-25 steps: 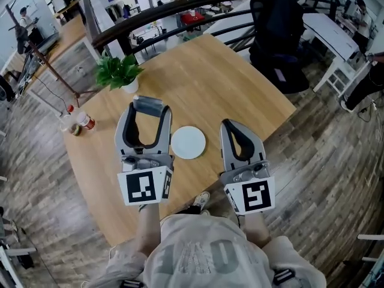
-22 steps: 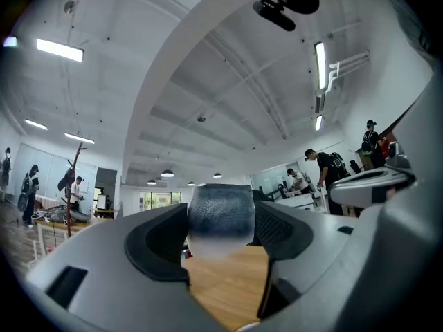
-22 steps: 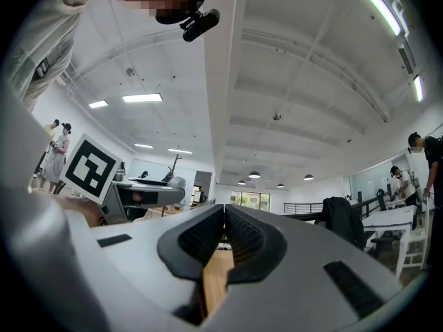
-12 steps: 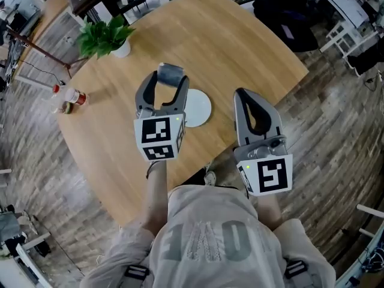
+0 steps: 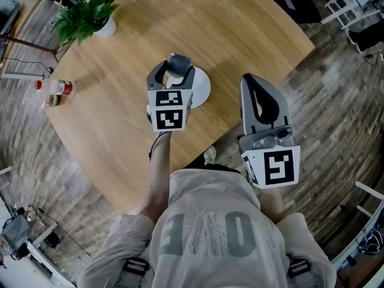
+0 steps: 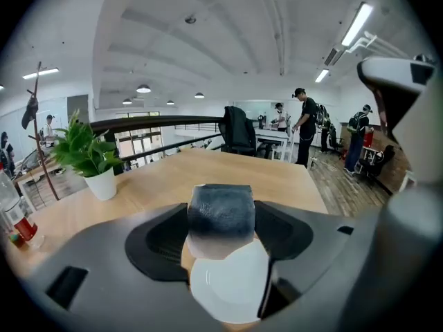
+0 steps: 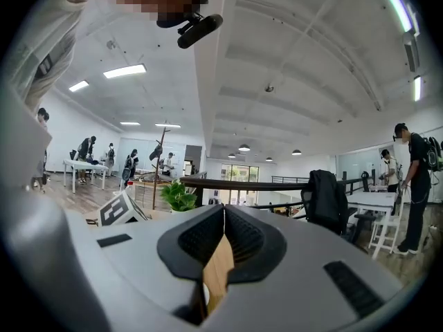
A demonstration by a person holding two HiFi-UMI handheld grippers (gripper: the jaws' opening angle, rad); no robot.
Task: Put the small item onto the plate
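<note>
Looking down in head view, I see the left gripper (image 5: 175,71) clamping the small dark block (image 5: 180,62) above the plate (image 5: 203,87). Left gripper view: block between jaws, plate just beneath. Right gripper view: right gripper (image 7: 223,213) closed, empty.

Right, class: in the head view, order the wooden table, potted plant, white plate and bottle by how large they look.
1. wooden table, by far the largest
2. potted plant and white plate: too close to rank, since the left gripper hides part of the plate
3. bottle, smallest
</note>
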